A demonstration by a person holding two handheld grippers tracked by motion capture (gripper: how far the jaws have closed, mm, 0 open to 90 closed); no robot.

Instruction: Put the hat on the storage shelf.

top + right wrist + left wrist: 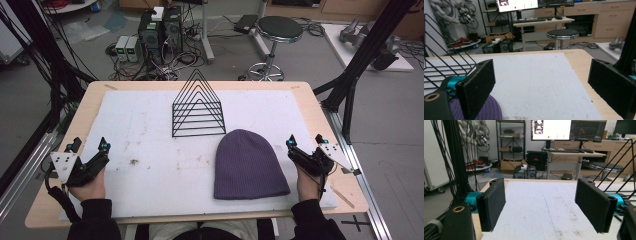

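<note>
High view: a person's two hands rest at the near corners of the surface (305, 100), each bearing a claw. The left claw (90, 145) sits near the left edge of the white mat (150, 150); the right claw (305, 141) sits near the right edge, just beside the purple beanie (248, 165). The beanie lies flat on the mat, its rounded crown pointing away from the person and its open hem toward the near edge — apart from the right claw, not touched by it. Behind the beanie, toward the middle of the mat, stands a black wire rack (198, 107) of nested triangular frames, upright and close to the beanie's crown.

Left gripper view: the left claw (546, 207) has its jaws spread wide, with bare mat between the pads and nothing gripped; bars of the wire rack (621, 170) cross the right side.

Right gripper view: the right claw (541, 87) likewise stands with its jaws wide apart and holds nothing — the beanie (486, 110) shows low at the left, beneath and beside the left-hand jaw, and the wire rack (446, 57) rises farther left. Whether that jaw touches the knit cannot be told.
</note>
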